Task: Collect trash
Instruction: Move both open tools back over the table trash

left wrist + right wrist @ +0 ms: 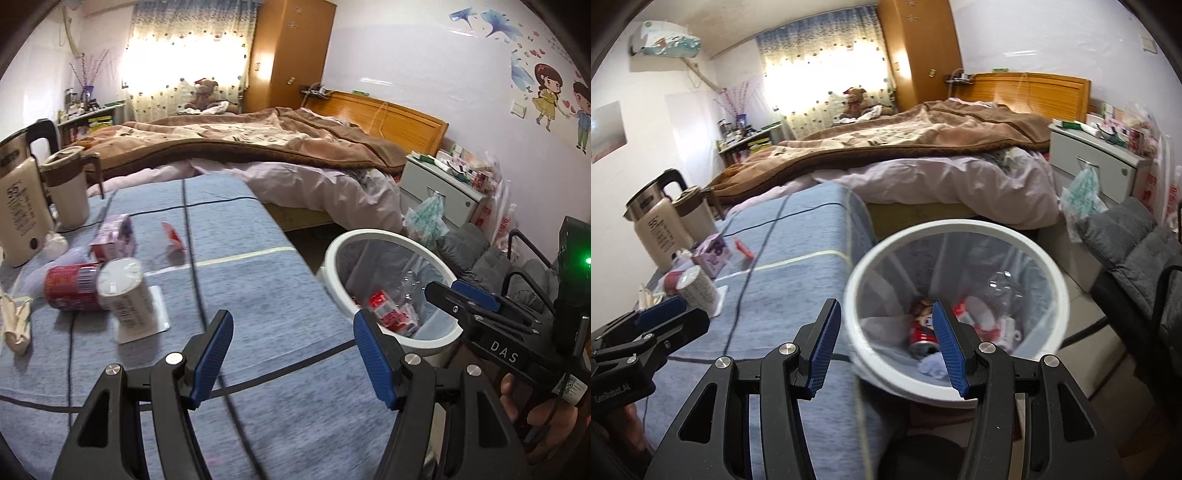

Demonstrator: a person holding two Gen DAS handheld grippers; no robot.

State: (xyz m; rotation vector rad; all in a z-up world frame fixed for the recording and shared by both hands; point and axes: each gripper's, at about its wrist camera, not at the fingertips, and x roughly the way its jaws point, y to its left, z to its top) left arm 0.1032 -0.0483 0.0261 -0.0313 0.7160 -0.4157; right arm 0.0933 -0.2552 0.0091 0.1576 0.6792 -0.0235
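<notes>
Kettle: I see the cream kettle [18, 206] upright at the far left of the desk [258, 295], with a lidded cream jug [70, 188] just beside it.
Trash on the desk: a red can [70, 286] lies on its side touching a tipped white cup [123, 291]; a purple carton [114, 236] sits behind them, a red wrapper [173, 236] a little to the right, and crumpled paper [16, 321] at the left edge.
Left tool: my left tool [291, 354] hangs tilted downward over the blue cloth near the desk's right edge, its blue pads apart and nothing between them.
Bin: the white bin [960, 384] stands on the floor just beside the desk (bed [923, 147] behind it); inside I make out a red can [921, 332], a clear bottle [1004, 288] and red-and-white wrappers [393, 314].
Right tool: my right tool [884, 345] is angled down over the bin's near rim, jaws apart and empty.
Hand: fingers [517, 402] wrap the right tool's handle at the left view's far right.
</notes>
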